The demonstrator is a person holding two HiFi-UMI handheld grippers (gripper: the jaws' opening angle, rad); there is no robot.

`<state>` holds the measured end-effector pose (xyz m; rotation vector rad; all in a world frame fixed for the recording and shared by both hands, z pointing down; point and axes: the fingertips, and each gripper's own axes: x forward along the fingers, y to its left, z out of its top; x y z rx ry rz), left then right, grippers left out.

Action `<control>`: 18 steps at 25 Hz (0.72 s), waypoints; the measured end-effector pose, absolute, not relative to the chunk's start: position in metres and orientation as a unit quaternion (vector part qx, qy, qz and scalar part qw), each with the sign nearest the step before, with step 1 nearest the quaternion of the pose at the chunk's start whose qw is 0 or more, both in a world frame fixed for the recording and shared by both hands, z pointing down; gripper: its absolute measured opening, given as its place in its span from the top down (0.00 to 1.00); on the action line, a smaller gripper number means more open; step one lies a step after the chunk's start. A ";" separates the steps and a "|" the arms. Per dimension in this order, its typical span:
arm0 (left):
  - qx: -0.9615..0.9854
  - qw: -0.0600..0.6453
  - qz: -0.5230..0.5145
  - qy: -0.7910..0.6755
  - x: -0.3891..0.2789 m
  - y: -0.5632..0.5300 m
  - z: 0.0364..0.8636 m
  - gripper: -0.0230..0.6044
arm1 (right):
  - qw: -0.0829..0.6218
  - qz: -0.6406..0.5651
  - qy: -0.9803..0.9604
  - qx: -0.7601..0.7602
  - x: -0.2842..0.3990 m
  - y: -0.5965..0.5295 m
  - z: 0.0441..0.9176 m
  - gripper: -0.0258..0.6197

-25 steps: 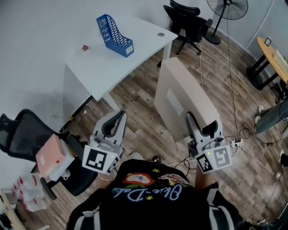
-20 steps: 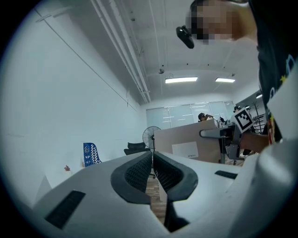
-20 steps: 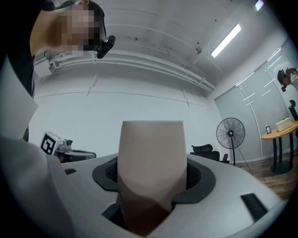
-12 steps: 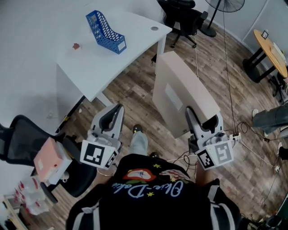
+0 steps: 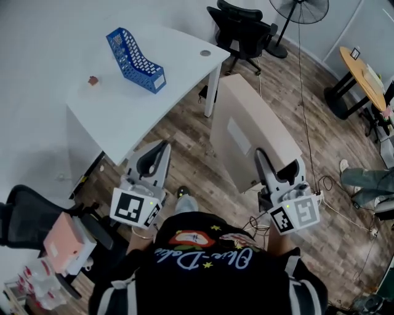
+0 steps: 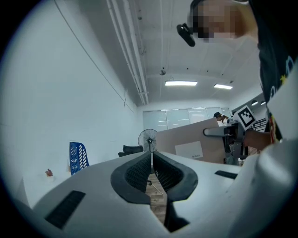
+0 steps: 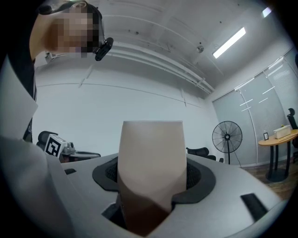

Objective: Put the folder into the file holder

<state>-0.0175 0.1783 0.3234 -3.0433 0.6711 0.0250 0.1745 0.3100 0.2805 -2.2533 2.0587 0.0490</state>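
Note:
A large beige folder (image 5: 249,135) with a pale label is held up above the wood floor, and my right gripper (image 5: 277,165) is shut on its near edge. In the right gripper view the folder (image 7: 151,162) fills the gap between the jaws. The blue mesh file holder (image 5: 134,58) stands on the white desk (image 5: 148,92) at the far left, well away from the folder; it shows small in the left gripper view as the file holder (image 6: 77,157). My left gripper (image 5: 154,161) hangs shut and empty near the desk's front edge.
A small red object (image 5: 93,80) lies on the desk left of the file holder. Black office chairs (image 5: 237,27) and a standing fan (image 5: 303,12) are beyond the desk. A round wooden table (image 5: 363,77) is at right. A chair with a pink box (image 5: 61,237) sits at lower left.
The view has shifted: the desk and file holder now sit lower and further left in the head view. Both grippers and the folder keep their places relative to my body.

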 end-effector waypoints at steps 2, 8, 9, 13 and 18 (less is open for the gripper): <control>-0.977 0.017 0.010 0.212 -0.011 0.161 0.321 0.94 | 0.045 0.017 0.674 -0.737 0.180 0.294 0.279 0.54; -0.975 0.009 0.003 0.220 -0.003 0.104 0.320 0.94 | 0.043 0.015 0.673 -0.738 0.194 0.240 0.276 0.54; -0.975 0.010 0.003 0.221 -0.002 0.095 0.320 0.94 | 0.044 0.015 0.674 -0.737 0.195 0.231 0.274 0.54; -0.974 0.011 0.001 0.226 -0.002 0.064 0.319 0.94 | 0.049 0.014 0.675 -0.736 0.198 0.199 0.271 0.54; -0.971 -0.002 -0.001 0.239 -0.009 0.025 0.329 0.94 | 0.049 0.014 0.679 -0.732 0.197 0.157 0.270 0.54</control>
